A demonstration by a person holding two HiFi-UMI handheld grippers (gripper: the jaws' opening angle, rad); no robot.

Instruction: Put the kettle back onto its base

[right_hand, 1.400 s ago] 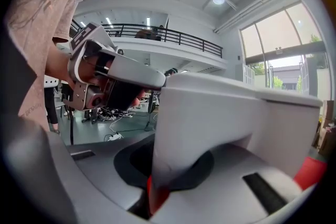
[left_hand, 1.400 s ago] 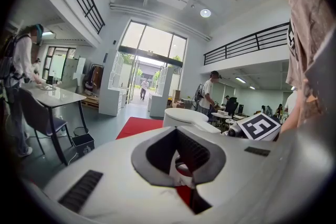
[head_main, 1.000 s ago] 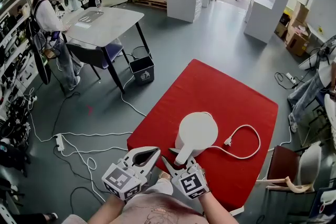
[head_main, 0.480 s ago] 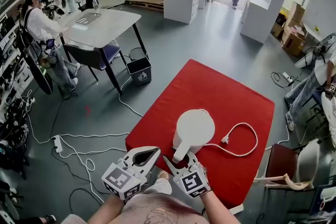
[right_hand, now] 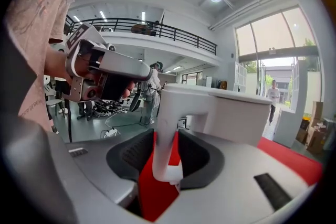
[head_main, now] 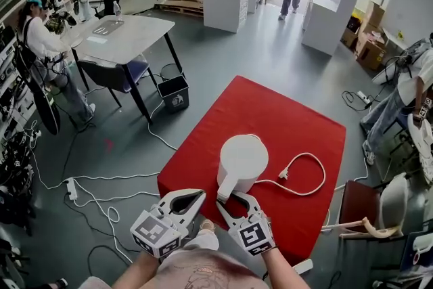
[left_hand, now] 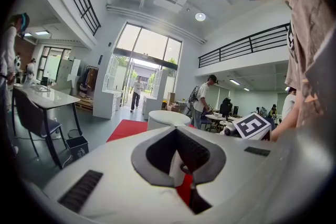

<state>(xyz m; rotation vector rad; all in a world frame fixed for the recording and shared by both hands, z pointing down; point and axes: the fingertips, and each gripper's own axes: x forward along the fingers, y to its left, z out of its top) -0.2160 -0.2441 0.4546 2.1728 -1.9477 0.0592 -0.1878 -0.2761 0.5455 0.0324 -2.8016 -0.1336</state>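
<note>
The right gripper (right_hand: 167,150) has its jaws spread wide, with the slim handle (right_hand: 166,123) of the white plastic kettle (head_main: 242,158) standing loose between them. That is probably because the kettle already sits on its base on the red cloth-covered tabletop (head_main: 284,112), its white power cord (head_main: 308,176) looping beside it. The left gripper (head_main: 191,200) hovers nearby, jaws pinched together and empty. Both grippers point gently downward.
</note>
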